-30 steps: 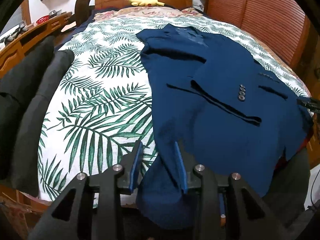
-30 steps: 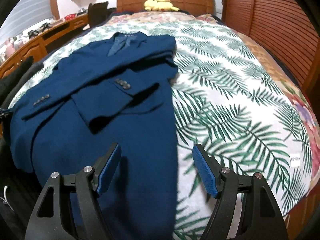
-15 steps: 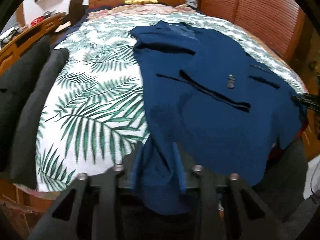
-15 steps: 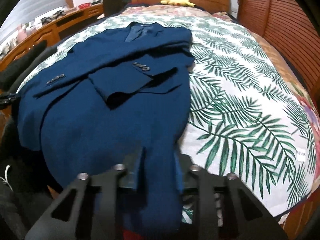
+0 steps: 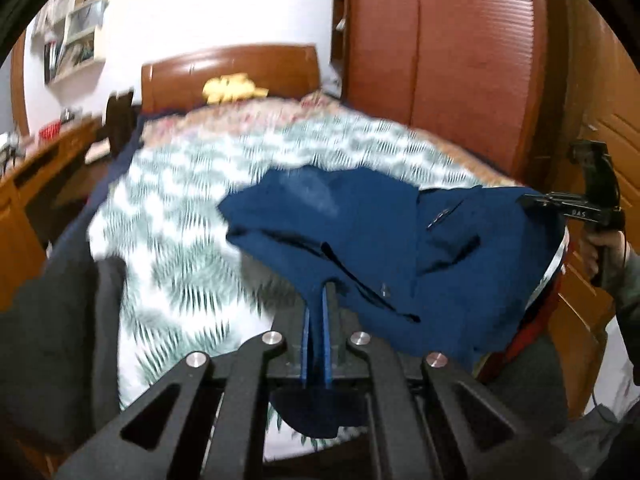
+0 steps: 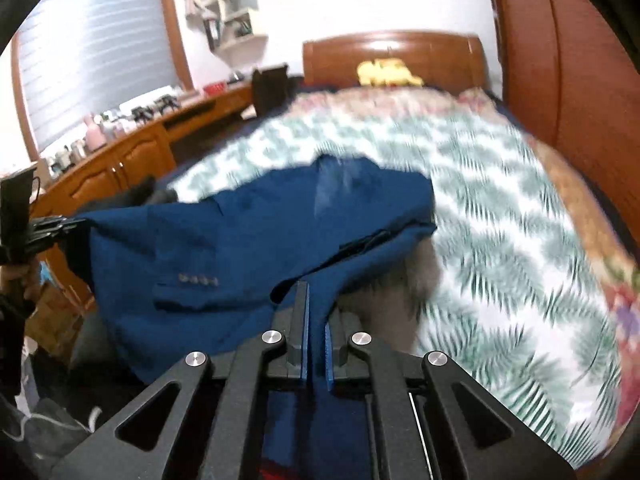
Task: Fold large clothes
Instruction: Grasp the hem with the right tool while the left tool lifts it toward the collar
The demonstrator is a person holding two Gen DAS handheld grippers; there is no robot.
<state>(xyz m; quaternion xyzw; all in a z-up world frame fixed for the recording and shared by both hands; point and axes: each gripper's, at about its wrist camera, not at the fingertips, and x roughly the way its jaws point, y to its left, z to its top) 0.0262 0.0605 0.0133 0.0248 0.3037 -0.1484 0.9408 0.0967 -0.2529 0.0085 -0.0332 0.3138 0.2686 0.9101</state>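
**A:** How much of the jacket can you see?

**B:** I see 1 navy blazer point(image 5: 360, 232), its hem lifted off the bed point(image 6: 500, 240), collar end toward the headboard point(image 6: 392, 54), long axis running down the bed. Its lowest edge is cut off behind my grippers. The leaf print is blurred.

**A:** Jaws?

**B:** My left gripper point(image 5: 315, 320) is clenched on the hem; my right gripper point(image 6: 314, 320) is clenched on it too.

**A:** Counts?

**B:** I count 4 cuff buttons point(image 6: 198, 279) and 1 yellow plush toy point(image 5: 232, 89), too smeared to identify.
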